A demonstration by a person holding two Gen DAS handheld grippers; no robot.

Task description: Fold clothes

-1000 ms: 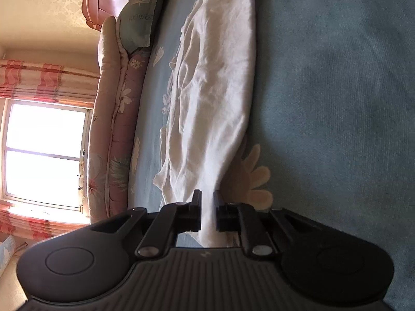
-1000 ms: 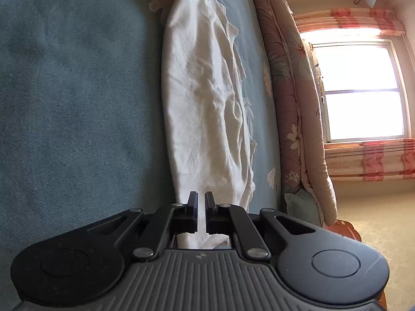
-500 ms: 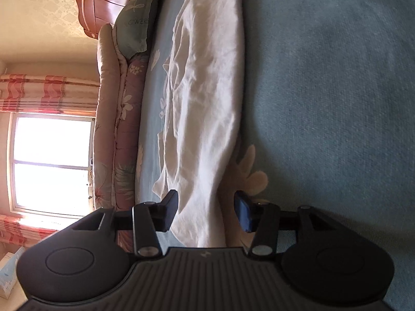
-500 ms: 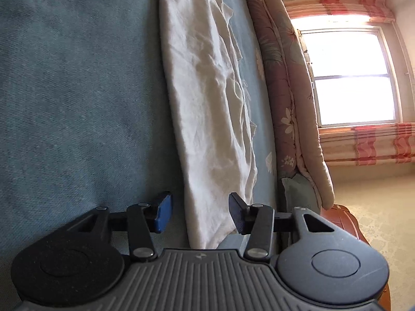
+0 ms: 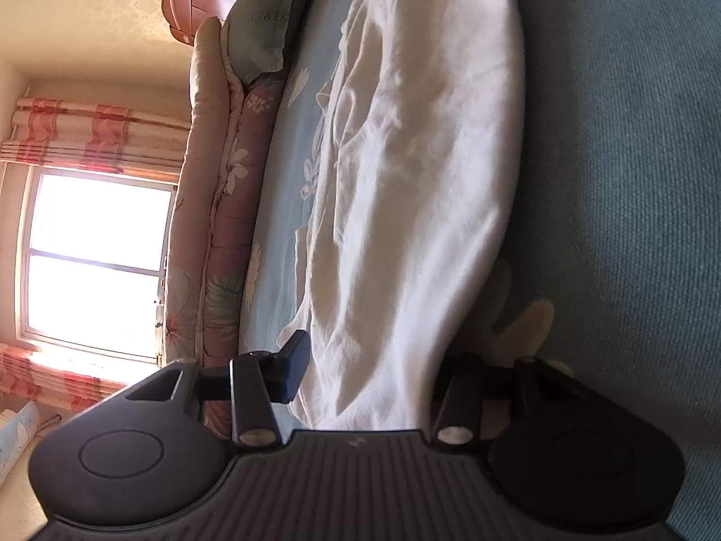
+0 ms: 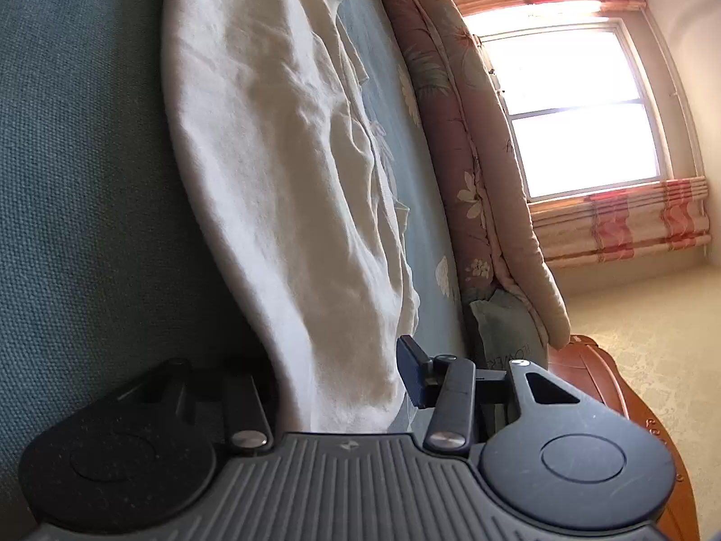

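Letting go is what I have just done at both ends: a second ago each pair of jaws was pinched nearly closed on the white garment (image 5: 419,189), and within that second they sprang apart, the left then easing in a little. Now my left gripper (image 5: 374,372) stands partly open with the cloth's end lying loose between its fingers, no pad pressing that I can see, and my right gripper (image 6: 333,374) is the same, its near finger hidden behind the fabric. I judge this fold is laid down, so the next step would be picking fresh grasp points for another fold. The garment lies as a long, narrow band on the teal bedspread (image 5: 631,180), its one long edge smooth and rounded like a fold line, the other ragged and layered. It looks thin, soft and heavily creased; the bedspread is a coarser weave with pale flower prints. A rolled floral quilt (image 6: 455,135) runs beside it, near the window (image 6: 577,112).
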